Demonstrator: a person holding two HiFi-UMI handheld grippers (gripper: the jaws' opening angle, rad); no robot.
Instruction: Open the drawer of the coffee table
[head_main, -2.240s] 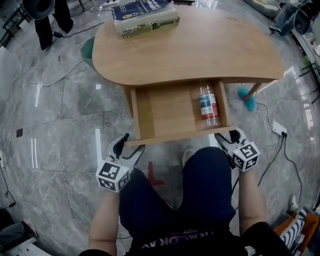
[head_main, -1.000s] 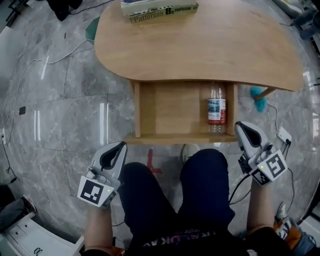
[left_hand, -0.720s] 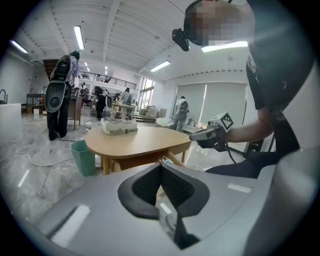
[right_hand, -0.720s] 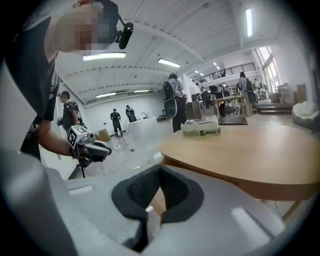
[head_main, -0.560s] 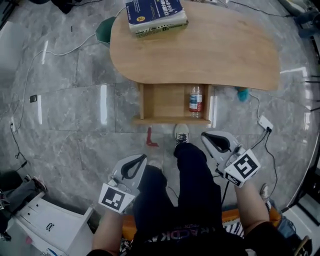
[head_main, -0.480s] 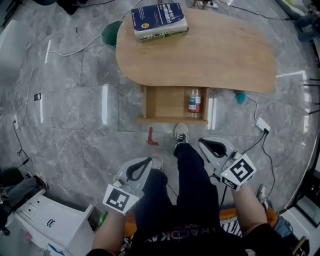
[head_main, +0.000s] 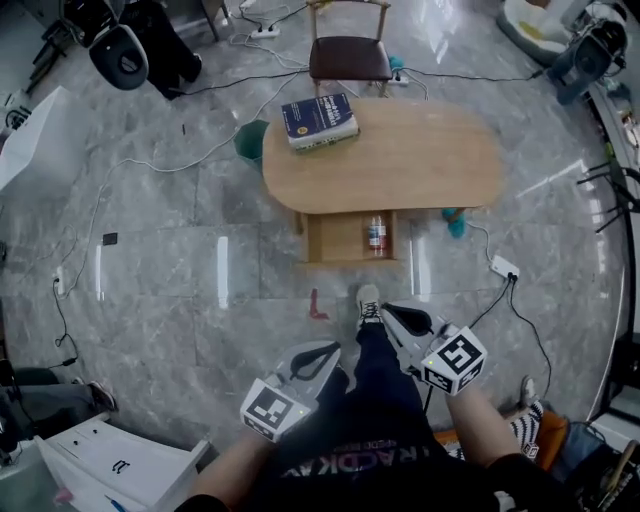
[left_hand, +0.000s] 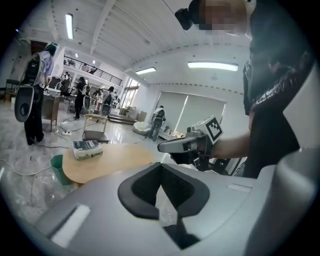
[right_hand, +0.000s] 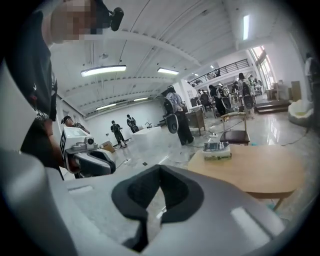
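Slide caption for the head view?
Person stands away from the oval wooden coffee table, open wooden drawer holding a clear plastic bottle, left tool and right tool shut.

- Floor (head_main: 150, 290) under me: grey marbled tiles, glossy, with long white light streaks on them.
- Loose cables (head_main: 150, 164) run across it, and there's a white power strip (head_main: 503, 266) on the right.
- Wooden chair (head_main: 348, 55) with a dark seat, upright at the far side.
- Green bin (head_main: 250, 140) on the floor near the chair.
- White cabinet (head_main: 110, 465) low on my left.
- Ceiling (left_hand: 130, 35) is white and ribbed with beams; strip lights (left_hand: 212, 65) are on.
- Far wall (right_hand: 125, 112) is white.
- Railed upper gallery (right_hand: 225, 67) with bright windows (right_hand: 261, 54) beside it.
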